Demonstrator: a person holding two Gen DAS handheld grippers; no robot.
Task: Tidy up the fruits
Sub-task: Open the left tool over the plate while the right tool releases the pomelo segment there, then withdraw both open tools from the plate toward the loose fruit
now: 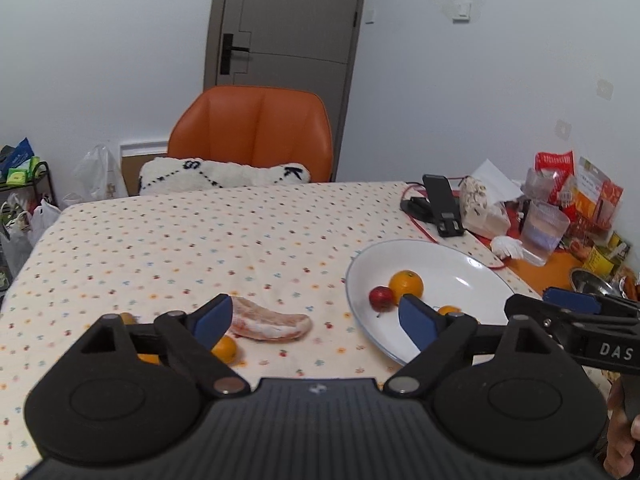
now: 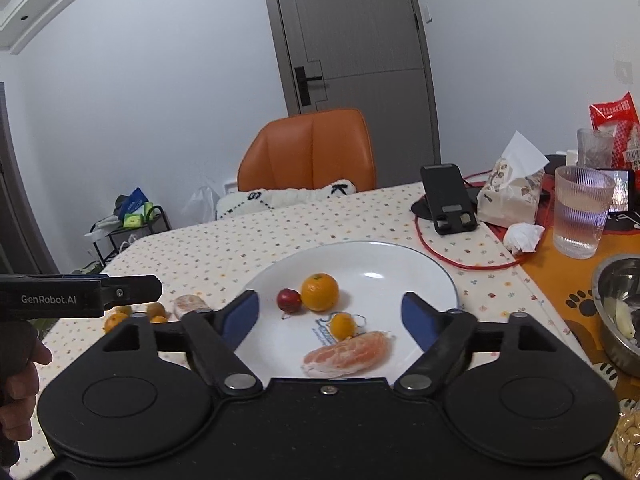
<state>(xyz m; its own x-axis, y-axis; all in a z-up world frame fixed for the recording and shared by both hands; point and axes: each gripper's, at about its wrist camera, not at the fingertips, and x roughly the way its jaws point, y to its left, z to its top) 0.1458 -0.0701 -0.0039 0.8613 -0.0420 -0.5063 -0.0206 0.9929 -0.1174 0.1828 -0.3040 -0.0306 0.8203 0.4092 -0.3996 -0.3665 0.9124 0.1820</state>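
A white plate (image 2: 380,280) holds an orange (image 2: 319,292), a small red fruit (image 2: 289,300), a small orange (image 2: 343,326) and a peeled pomelo segment (image 2: 348,354). My right gripper (image 2: 329,316) is open above the plate's near side, with nothing between its fingers. In the left wrist view a second pomelo segment (image 1: 272,322) lies on the dotted tablecloth left of the plate (image 1: 448,264). My left gripper (image 1: 314,322) is open just over that segment, holding nothing. Small oranges (image 1: 224,348) lie partly hidden under its left finger (image 1: 210,320).
Right of the plate are a black phone stand (image 2: 448,196), a red cable (image 2: 460,264), a tissue pack (image 2: 508,196), a crumpled tissue (image 2: 522,238), a ribbed glass (image 2: 580,216) and a metal bowl (image 2: 618,312). An orange chair (image 1: 252,136) stands at the table's far edge.
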